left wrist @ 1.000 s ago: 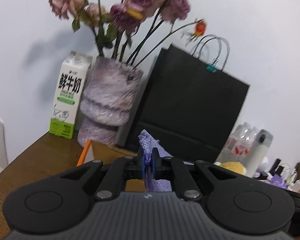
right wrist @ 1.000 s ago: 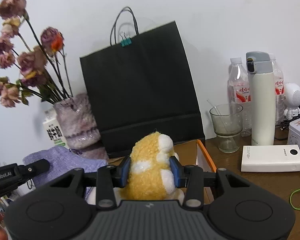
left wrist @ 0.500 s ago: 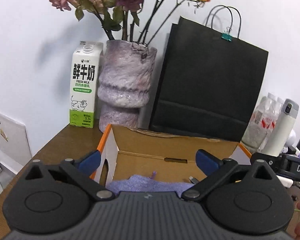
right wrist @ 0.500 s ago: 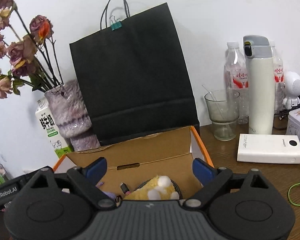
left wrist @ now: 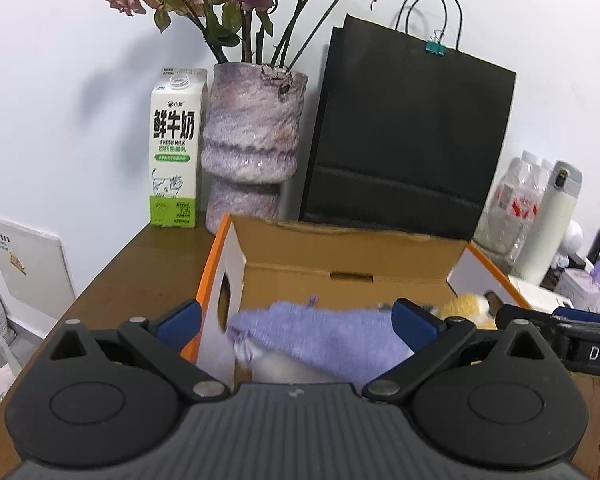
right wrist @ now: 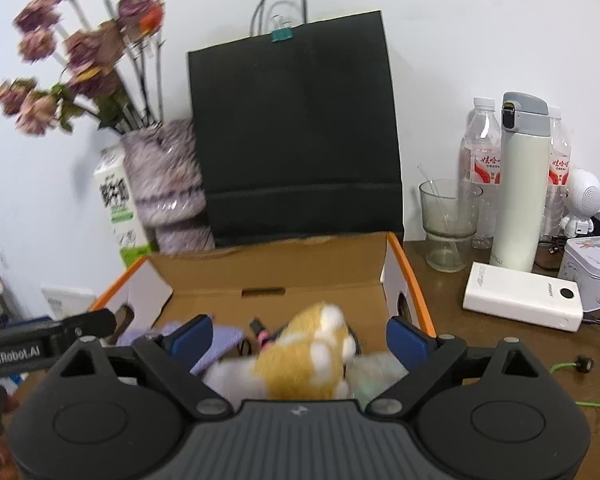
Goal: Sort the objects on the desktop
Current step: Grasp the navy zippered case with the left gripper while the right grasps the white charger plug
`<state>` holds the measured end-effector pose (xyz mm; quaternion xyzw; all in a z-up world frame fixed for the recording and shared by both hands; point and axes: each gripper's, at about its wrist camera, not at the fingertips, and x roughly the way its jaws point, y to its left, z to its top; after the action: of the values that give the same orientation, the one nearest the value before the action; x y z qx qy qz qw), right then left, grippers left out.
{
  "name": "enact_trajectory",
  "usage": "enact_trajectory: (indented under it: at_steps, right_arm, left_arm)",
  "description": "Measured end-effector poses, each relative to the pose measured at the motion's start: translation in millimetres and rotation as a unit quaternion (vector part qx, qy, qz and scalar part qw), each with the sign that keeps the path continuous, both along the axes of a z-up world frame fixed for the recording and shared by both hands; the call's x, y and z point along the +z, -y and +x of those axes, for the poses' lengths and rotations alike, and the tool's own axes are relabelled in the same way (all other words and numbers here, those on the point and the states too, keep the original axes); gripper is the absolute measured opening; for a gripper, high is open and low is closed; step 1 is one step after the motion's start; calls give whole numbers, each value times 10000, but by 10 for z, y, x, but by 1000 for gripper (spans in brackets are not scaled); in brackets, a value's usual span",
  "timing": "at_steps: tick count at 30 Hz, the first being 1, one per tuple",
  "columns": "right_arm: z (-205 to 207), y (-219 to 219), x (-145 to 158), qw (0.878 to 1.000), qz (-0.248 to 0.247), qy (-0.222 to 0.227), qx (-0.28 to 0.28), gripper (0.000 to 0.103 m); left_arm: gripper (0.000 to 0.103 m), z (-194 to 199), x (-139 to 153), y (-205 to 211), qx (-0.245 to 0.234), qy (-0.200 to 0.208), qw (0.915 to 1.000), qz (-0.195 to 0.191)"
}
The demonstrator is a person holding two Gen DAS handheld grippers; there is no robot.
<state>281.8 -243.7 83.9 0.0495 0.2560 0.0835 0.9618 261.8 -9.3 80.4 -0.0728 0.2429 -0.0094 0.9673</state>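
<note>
Tongs on both my hands spread wide over the open cardboard box (left wrist: pixel 352 264), gripping nothing.

My left gripper (left wrist: pixel 298 322) has its blue pads (left wrist: pixel 180 318) well apart, with the purple cloth (left wrist: pixel 320 338) lying in the box below and between them, its near edge blurred. My right gripper (right wrist: pixel 300 338) is just as wide apart above the yellow-and-white plush toy (right wrist: pixel 304 360), which sits inside the box beside the cloth; I cannot tell whether either pad touches it. Behind the box a black paper bag (right wrist: pixel 296 136) stands against the wall, with a purple vase (left wrist: pixel 252 144) of dried roses and a milk carton (left wrist: pixel 176 148) to its left. To the right, on the wooden desk (right wrist: pixel 512 344), are a glass (right wrist: pixel 448 224), a white flask (right wrist: pixel 520 184) and a white power bank (right wrist: pixel 522 296).
</note>
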Motion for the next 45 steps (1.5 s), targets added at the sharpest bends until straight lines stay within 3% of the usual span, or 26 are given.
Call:
enact_trajectory:
  at_steps: [20, 25, 35, 42, 45]
  right_arm:
    - [-1104, -107, -450, 9971, -493, -476, 318, 94]
    - [-1228, -108, -530, 9967, -634, -444, 228, 94]
    - [-1228, -64, -550, 9980, -498, -364, 125, 94]
    - [-1119, -77, -544, 9985, -362, -290, 292, 87]
    - [-1004, -108, -532, 9983, -182, -255, 482, 87]
  left_arm:
    - [103, -1107, -483, 126, -349, -720, 9968, 83]
    - [103, -1279, -576, 271, -573, -711, 9950, 413]
    - [103, -1226, -608, 311, -508, -722, 9947, 530]
    - [102, -1091, -663, 268, -523, -944, 9934, 388]
    - [94, -1024, -692, 319, -594, -1051, 9916, 473]
